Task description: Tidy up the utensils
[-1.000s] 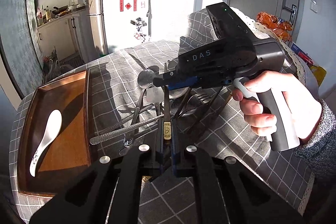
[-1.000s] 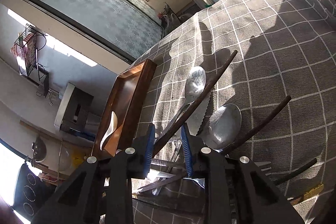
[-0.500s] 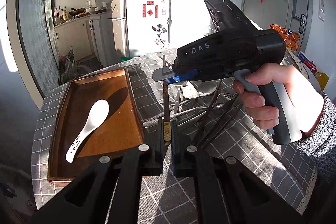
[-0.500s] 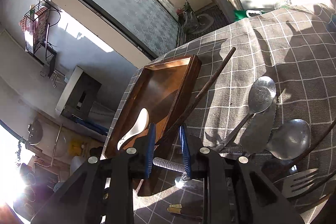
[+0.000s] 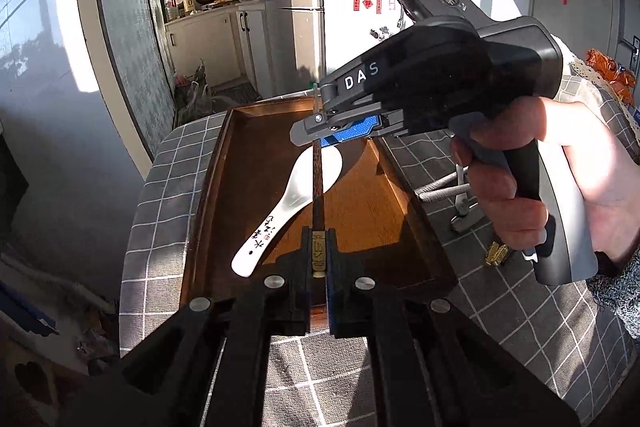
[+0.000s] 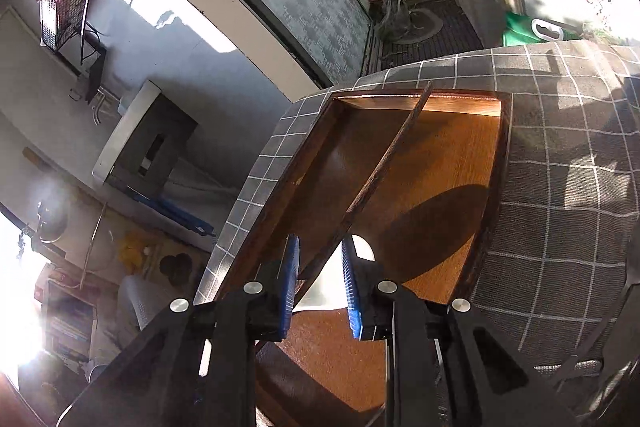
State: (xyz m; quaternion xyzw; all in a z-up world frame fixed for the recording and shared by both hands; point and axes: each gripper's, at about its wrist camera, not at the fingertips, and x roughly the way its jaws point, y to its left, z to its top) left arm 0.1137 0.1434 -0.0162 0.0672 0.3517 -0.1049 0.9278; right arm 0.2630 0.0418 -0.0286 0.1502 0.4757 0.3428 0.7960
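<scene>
In the left wrist view we found the left gripper [image 5: 319,291] closed tight on a dark chopstick [image 5: 317,183] with a gold-capped end, the stick running straight ahead over the wooden tray [image 5: 416,199]. A white ceramic spoon [image 5: 296,195] with dark lettering on its handle lay diagonally inside the tray, beneath the chopstick. The tray sat on the counter [image 5: 168,187], which was covered with a grey checked cloth. To the right of the tray we noted metal utensils [image 5: 452,187] lying on the cloth, partly hidden behind the person's hand [image 5: 532,179]. That hand gripped the handle of the right gripper [image 5: 344,131], whose blue pads reached over the tray near the spoon's bowl.

In the right wrist view we recorded the right gripper [image 6: 319,283] with its blue pads set narrowly apart and a second dark chopstick [image 6: 384,163] passing between them, slanting up toward the tray's far rim. Whether both pads pressed on it we could not tell with certainty; it appeared carried. The wooden tray [image 6: 440,147] lay directly below, and part of the white spoon [image 6: 324,287] showed between the fingers. The checked cloth of the counter [image 6: 560,167] lay to the right
</scene>
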